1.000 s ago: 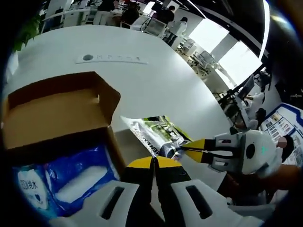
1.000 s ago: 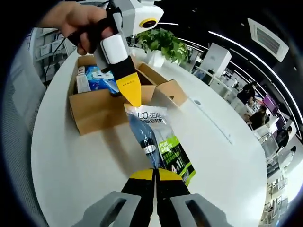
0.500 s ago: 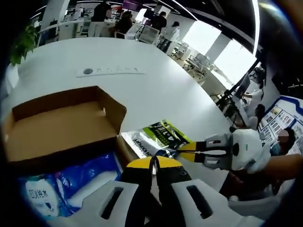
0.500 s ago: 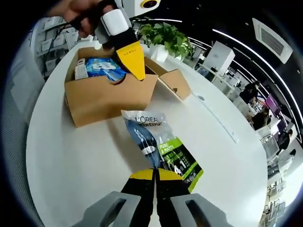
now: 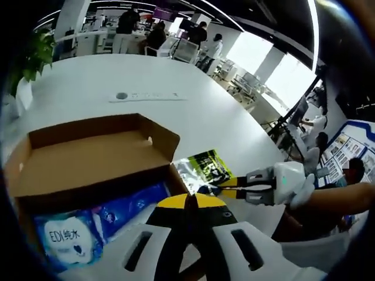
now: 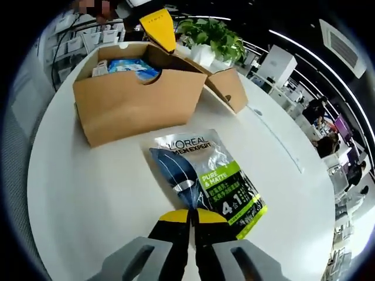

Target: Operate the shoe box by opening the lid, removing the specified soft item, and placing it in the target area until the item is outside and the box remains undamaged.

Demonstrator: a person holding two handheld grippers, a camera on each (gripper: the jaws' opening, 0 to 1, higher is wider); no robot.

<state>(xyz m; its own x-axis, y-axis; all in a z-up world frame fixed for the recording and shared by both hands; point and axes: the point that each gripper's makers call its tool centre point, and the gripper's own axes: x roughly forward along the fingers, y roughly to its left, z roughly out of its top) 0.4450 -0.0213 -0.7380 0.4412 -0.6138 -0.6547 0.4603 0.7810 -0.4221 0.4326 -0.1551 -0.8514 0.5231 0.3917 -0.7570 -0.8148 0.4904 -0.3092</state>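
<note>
In the left gripper view, the left gripper (image 5: 188, 202) has its yellow-tipped jaws pressed together on nothing, poised over the near edge of the open cardboard shoe box (image 5: 88, 155), whose lid flap (image 5: 153, 130) stands up. Inside lies a blue tissue pack (image 5: 88, 228) with white lettering that reads roughly "EDI" plus Chinese characters. Beyond the box corner the L'Oréal sachet (image 5: 202, 170) lies on the white round table (image 5: 176, 76), and the right gripper (image 5: 221, 188) reaches in from the right, pinching the sachet's near edge; a long white strip (image 5: 149, 95) lies farther off. In the right gripper view, the right gripper (image 6: 191, 215) is clamped on the sachet's (image 6: 205, 175) lower edge; the print is legible here: "L'OREAL MEN EXPERT", "PURE & MATTE", "4 in 1". The sachet lies flat outside the box (image 6: 129, 99), just beside its front wall, with a potted plant (image 6: 214, 38) behind. Compared with a second ago, the left gripper's tip (image 6: 158, 26) has pulled back from the sachet to above the box.
</note>
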